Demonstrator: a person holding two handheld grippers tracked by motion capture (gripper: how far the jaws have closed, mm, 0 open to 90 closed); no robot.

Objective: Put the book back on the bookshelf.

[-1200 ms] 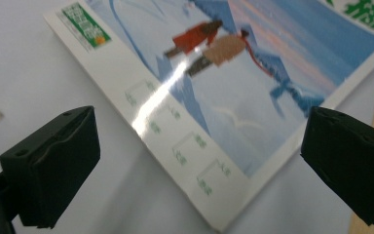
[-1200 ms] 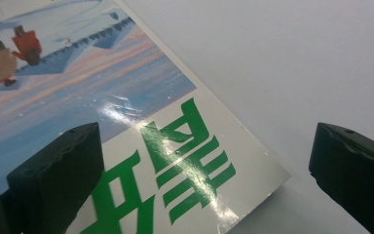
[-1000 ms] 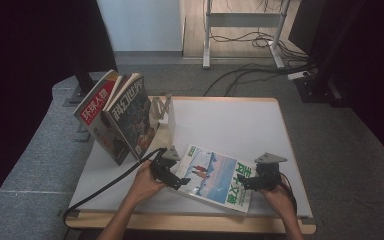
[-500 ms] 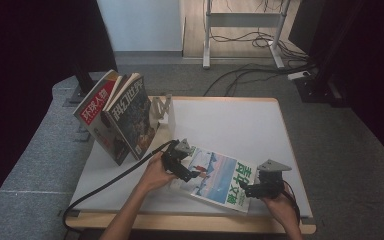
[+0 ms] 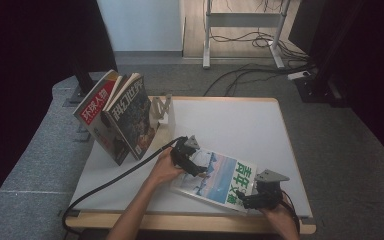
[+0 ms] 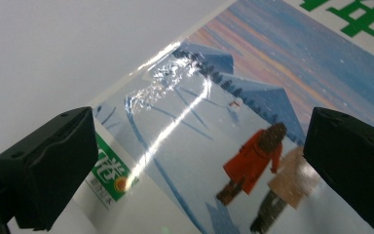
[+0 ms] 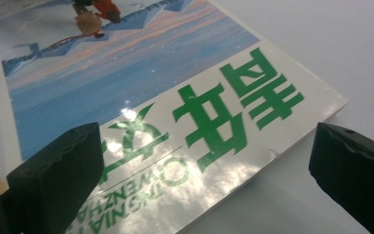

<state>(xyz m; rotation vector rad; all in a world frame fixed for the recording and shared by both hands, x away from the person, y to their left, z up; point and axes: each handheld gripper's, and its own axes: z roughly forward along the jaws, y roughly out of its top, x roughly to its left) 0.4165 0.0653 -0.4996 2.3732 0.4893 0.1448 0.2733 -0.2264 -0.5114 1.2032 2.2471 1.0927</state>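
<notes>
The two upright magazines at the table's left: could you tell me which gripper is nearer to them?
Left. The left gripper hangs over the flat magazine's near-left end, just right of the upright magazines; the right gripper sits at its far-right corner.

Left claw (image 6: 199, 146) spread wide, glossy magazine (image 6: 253, 97) (snowy cover) beneath, white table (image 6: 68, 48)

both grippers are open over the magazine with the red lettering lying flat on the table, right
Not quite: the flat magazine has green lettering, as the right gripper view shows. The rest holds: the left gripper and right gripper are both open over it on the table.
</notes>
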